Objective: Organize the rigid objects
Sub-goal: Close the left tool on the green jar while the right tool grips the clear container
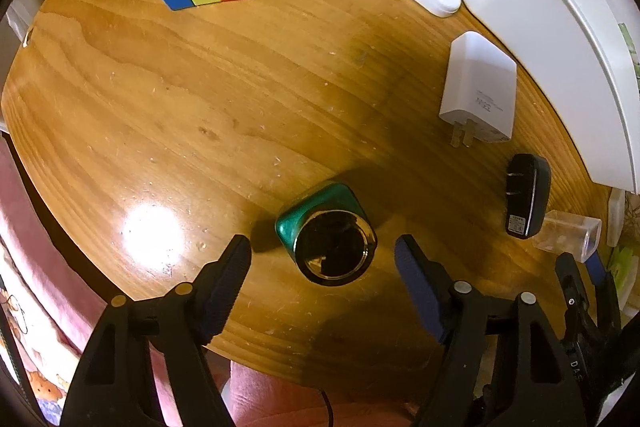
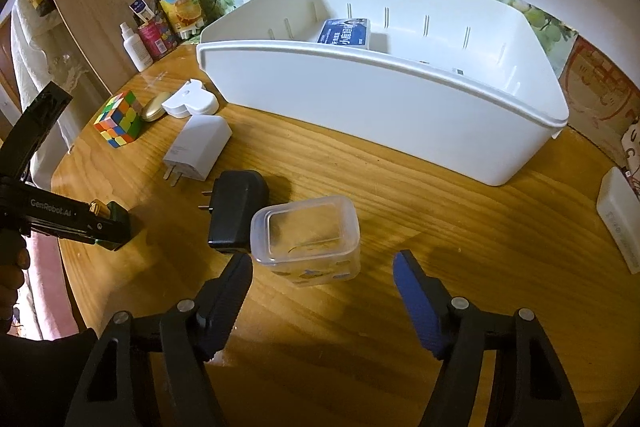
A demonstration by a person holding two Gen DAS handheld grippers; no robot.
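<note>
Across the wooden table [image 2: 400, 195], from upper left of the right wrist view: cube [image 2: 118, 124], white charger [image 2: 198, 147] and black adapter [image 2: 236, 211] lie loose; only a blue box [image 2: 346, 33] sits in the white bin [image 2: 360, 107]. Most sorting remains. The left gripper [image 1: 322, 259] gapes around a green jar [image 1: 326, 233], untouched; the right gripper [image 2: 322, 267] spreads wide before a clear container [image 2: 306, 239], holding nothing.
</note>
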